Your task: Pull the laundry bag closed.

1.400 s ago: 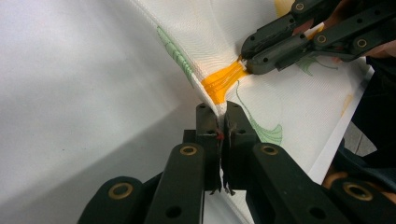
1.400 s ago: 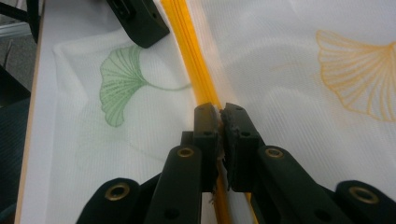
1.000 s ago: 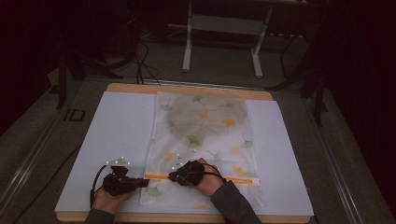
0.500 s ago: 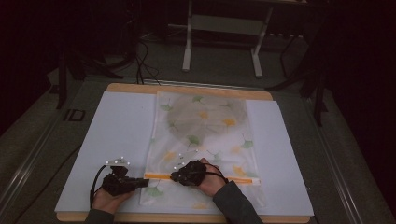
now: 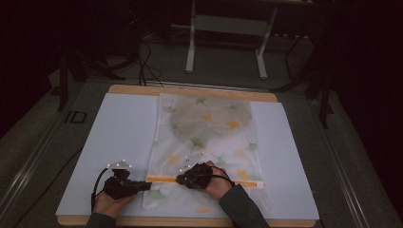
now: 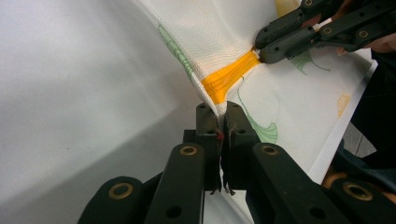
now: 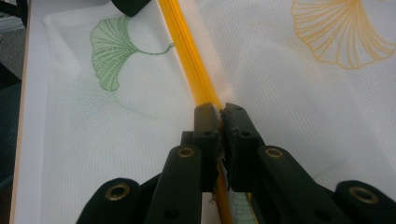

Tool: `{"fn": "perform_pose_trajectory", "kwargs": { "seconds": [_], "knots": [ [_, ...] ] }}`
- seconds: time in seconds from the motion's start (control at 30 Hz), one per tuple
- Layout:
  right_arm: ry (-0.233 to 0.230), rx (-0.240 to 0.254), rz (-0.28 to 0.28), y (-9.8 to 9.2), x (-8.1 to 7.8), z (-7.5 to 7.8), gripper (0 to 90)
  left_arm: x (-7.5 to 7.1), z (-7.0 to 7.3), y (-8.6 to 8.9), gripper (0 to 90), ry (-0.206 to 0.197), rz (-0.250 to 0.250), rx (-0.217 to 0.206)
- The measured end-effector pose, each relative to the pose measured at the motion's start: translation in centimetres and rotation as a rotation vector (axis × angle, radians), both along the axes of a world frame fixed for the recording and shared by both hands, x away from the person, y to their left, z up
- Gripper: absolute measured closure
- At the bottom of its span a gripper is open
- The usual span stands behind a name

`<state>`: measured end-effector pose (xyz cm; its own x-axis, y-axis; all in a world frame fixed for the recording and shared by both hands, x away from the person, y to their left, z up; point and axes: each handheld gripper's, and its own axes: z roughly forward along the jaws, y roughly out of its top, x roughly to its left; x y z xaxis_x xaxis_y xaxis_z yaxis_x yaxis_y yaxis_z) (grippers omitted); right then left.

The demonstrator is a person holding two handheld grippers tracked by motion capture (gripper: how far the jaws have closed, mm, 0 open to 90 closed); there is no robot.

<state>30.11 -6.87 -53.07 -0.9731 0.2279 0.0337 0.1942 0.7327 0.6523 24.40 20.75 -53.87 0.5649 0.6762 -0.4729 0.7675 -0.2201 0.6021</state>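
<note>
Mesh bag (image 5: 209,137) flat on white mat (image 5: 114,137), orange zipper (image 6: 229,74) pinched by both hand-held grippers

No readable text, label or number anywhere.

On a white sheet (image 5: 119,137) covering the table lies a leaf-printed mesh bag (image 5: 209,142), its orange zipper (image 5: 247,182) met by the left gripper (image 5: 147,186) and right gripper (image 5: 180,179), jaws apparently closed.
</note>
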Motion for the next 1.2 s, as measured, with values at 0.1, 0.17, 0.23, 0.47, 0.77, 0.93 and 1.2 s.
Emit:
{"fn": "perform_pose_trajectory", "kwargs": {
  "seconds": [0.1,0.17,0.23,0.47,0.77,0.93,1.2],
  "knots": [
    [0.000,-0.001,-0.002,-0.1,0.0,0.0,84.9,0.0,0.0,0.0,86.9,0.000,0.000,0.000],
    [-0.002,-0.007,-0.002,-0.2,0.0,0.1,85.0,0.0,0.0,0.0,86.9,0.000,0.000,0.000],
    [-0.001,-0.010,-0.002,-0.3,0.0,0.1,85.0,0.0,0.0,0.0,86.9,0.000,0.000,0.000],
    [-0.006,-0.018,-0.006,-0.8,0.0,0.2,84.9,0.0,0.0,0.1,86.9,0.000,0.003,-0.002],
    [-0.004,-0.028,-0.014,-1.2,0.0,0.2,85.0,0.0,0.0,0.1,87.0,0.001,0.004,-0.002],
    [-0.004,-0.027,-0.022,-1.8,0.0,0.2,85.0,0.0,0.0,0.1,87.0,0.002,0.005,-0.002],
    [-0.001,-0.027,-0.027,-2.3,0.0,0.2,84.9,0.0,0.0,0.1,87.0,0.003,0.004,-0.005]
  ]
}}
